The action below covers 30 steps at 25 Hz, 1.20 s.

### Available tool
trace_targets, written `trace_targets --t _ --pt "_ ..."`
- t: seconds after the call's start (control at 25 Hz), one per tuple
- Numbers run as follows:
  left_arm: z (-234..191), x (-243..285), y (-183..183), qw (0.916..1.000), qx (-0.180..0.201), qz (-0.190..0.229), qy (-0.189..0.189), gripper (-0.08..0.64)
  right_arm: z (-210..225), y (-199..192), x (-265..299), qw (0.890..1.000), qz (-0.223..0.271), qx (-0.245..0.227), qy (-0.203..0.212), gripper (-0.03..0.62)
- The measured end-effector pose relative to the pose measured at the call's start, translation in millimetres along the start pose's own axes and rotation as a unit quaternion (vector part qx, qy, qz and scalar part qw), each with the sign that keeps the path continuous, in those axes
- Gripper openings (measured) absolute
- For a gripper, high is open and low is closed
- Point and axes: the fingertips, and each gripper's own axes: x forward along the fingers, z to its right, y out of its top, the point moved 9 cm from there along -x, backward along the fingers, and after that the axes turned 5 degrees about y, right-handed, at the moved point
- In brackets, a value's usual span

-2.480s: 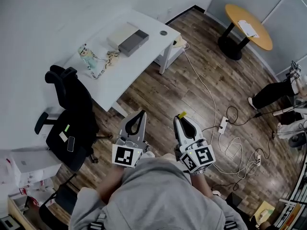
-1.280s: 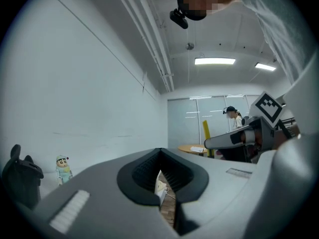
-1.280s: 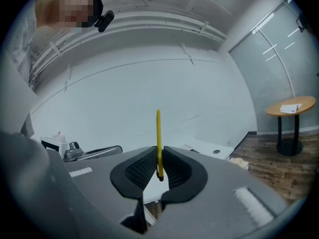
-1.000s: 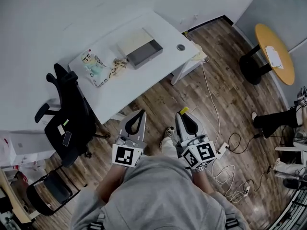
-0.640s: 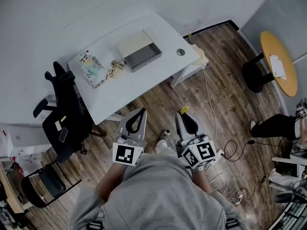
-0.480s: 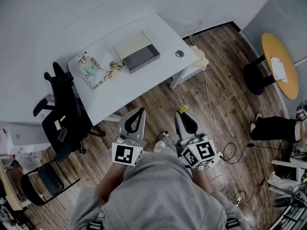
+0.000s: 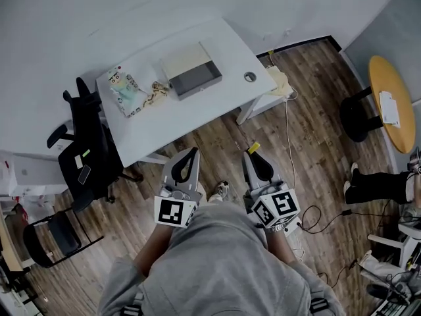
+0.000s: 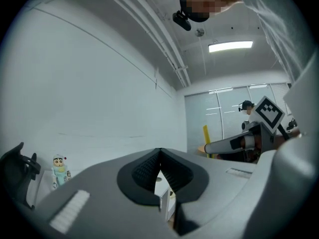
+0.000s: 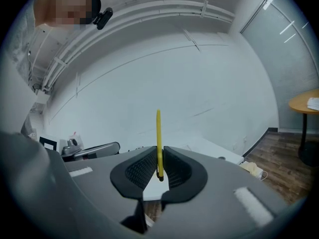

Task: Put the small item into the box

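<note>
The box (image 7: pixel 193 70) sits open on the white desk (image 7: pixel 197 114), a dark gray tray with its cream half lying flat just behind it. From the head view the tray shows only its dark inside, and I cannot make out anything in it. To its left on the desk stand a cartoon figure (image 7: pixel 121 86) and a beige tangle (image 7: pixel 156 92). The tangle lies between the figure and the box.

The person stands on the wood floor (image 7: pixel 316 143) short of the desk, with both tools held out low in front of the body and pointing toward it. The left gripper (image 7: pixel 194 152) has its jaws pressed tip to tip with nothing between them (its own view shows the pads meeting, (image 8: pixel 159 156)). The right gripper (image 7: pixel 250 157) pinches a thin yellow strip (image 7: pixel 253 148). In the right gripper view the strip stands upright out of the closed pads (image 9: pixel 158 133). So the strip is in the right gripper, well apart from the box. A black office chair (image 7: pixel 89 153) stands at the desk's left end, and a round orange table (image 7: pixel 393 101) is off to the right.

Compared with half a second ago, both grippers keep the same pose and grip. The desk has slid a little to the right in the head view, and the round table sits closer to the right edge.
</note>
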Motion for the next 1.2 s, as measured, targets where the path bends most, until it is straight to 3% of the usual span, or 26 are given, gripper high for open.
trace_targets --t 0.44,0.8,1.2 --pt "-36.5 21.7 -10.6 0.9991 -0.013 -0.004 0.039 0.003 11.2 2.3 47.8 0.999 -0.025 -0.009 0.018 0.057" --pt "-66.6 89.1 -8.7 0.9986 -0.010 -0.043 0.028 0.003 40.2 23.4 113.1 0.999 -0.042 -0.015 0.029 0.057" --pt "-102.2 157.1 -19.6 0.9972 -0.024 -0.055 0.046 0.003 82.2 36.6 198.0 0.994 -0.091 -0.050 0.043 0.057"
